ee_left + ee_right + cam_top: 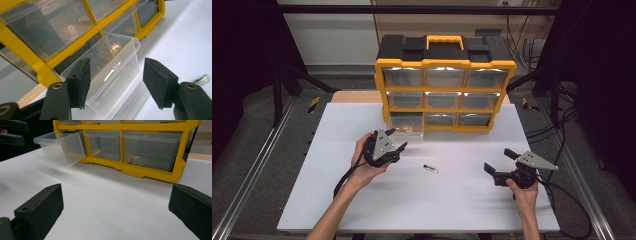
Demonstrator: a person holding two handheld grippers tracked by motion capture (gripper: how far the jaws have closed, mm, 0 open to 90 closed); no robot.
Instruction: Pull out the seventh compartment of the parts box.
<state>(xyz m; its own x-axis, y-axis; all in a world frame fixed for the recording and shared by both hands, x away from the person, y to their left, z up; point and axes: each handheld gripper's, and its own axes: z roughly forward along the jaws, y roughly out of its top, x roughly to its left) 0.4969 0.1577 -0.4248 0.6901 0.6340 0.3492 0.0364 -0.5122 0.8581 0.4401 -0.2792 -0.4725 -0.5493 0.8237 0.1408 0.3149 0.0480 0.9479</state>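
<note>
Left gripper (115, 83) jaws released, just apart from pulled-out clear drawer (110, 72); right gripper (115, 212) jaws wide, nothing btwn, over desk (105, 202).

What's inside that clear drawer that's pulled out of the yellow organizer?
The pulled-out drawer looks mostly empty at its front. Toward its back, a small coppery object shows through the clear plastic. The part still inside the yellow organizer is covered, so anything there cannot be seen.
</note>
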